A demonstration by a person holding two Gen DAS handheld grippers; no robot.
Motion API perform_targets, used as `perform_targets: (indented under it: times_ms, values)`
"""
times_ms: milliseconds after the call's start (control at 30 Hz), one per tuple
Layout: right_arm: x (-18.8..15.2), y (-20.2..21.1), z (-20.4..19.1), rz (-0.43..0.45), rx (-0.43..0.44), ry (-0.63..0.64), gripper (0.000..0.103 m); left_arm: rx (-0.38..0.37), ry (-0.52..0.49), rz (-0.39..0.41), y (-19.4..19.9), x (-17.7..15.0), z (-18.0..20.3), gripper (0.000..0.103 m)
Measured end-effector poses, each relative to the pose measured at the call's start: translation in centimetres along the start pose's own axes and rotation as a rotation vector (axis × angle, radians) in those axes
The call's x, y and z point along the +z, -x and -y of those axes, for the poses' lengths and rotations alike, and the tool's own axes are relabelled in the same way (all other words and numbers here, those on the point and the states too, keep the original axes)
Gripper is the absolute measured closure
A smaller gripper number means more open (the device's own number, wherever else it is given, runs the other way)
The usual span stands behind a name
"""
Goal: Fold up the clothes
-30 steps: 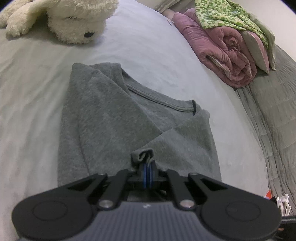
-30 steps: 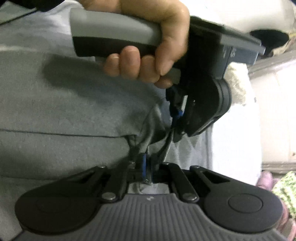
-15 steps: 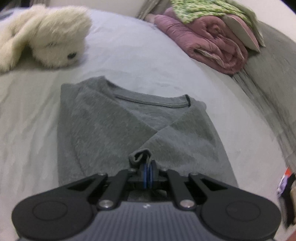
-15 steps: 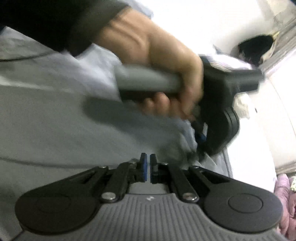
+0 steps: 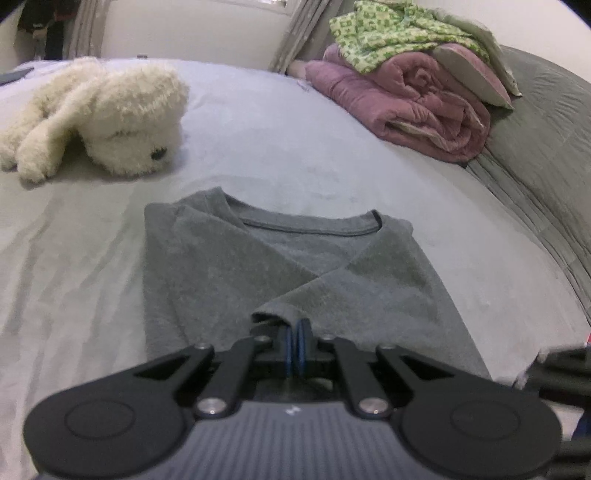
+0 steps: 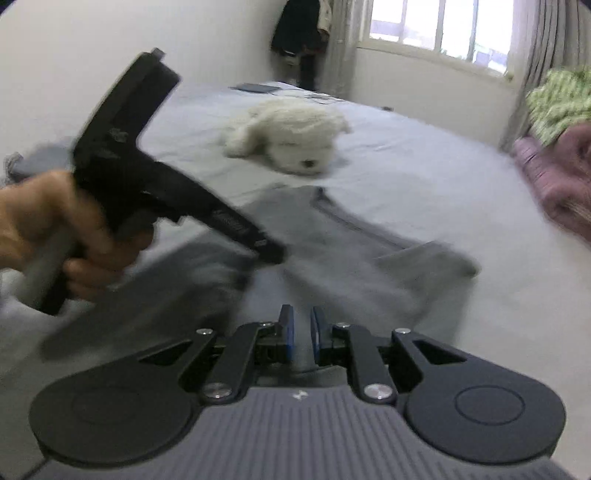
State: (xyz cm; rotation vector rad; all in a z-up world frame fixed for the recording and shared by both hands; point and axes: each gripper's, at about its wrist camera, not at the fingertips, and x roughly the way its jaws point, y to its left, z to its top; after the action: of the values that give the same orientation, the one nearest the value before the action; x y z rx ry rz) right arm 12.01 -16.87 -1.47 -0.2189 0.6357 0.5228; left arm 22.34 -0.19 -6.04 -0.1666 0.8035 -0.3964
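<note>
Left wrist view: one grey shirt (image 5: 280, 273) lies flat on the bed (image 5: 258, 122), collar away from the camera, both sides folded inward so they cross below the neckline. Left of the shirt and farther back lies one white plush toy (image 5: 107, 118). At the shirt's near edge, the left gripper (image 5: 294, 345) has its two blue pads pressed together on a raised fold of the fabric. Right of the shirt and farther back sits one rolled pink blanket (image 5: 406, 99), with one green patterned cloth (image 5: 391, 33) piled on top; a grey quilt (image 5: 546, 155) runs along the right side. Right wrist view, blurred: left of the shirt (image 6: 369, 254), one hand (image 6: 55, 225) grips the handle of the left gripper (image 6: 271, 254), whose tip is down at the cloth. The right gripper (image 6: 302, 332) hangs over the shirt's near edge, its two pads a little apart with nothing between them. The toy (image 6: 295, 136) lies beyond the shirt.
</note>
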Motion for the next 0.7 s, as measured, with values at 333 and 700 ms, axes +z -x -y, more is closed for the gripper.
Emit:
perform_targets:
  times_ms: [333,700]
  values:
    - [-1.2,-1.9,0.2,-0.073,0.014,-0.114,0.088,0.075,-0.022,0.025,0.1,-0.6,0.7,0.100]
    - [-2.2,-1.7,6.2,-0.041,-0.027,-0.356,0.087,0.082,0.011,0.092,3.6,0.3,-1.2,0.090]
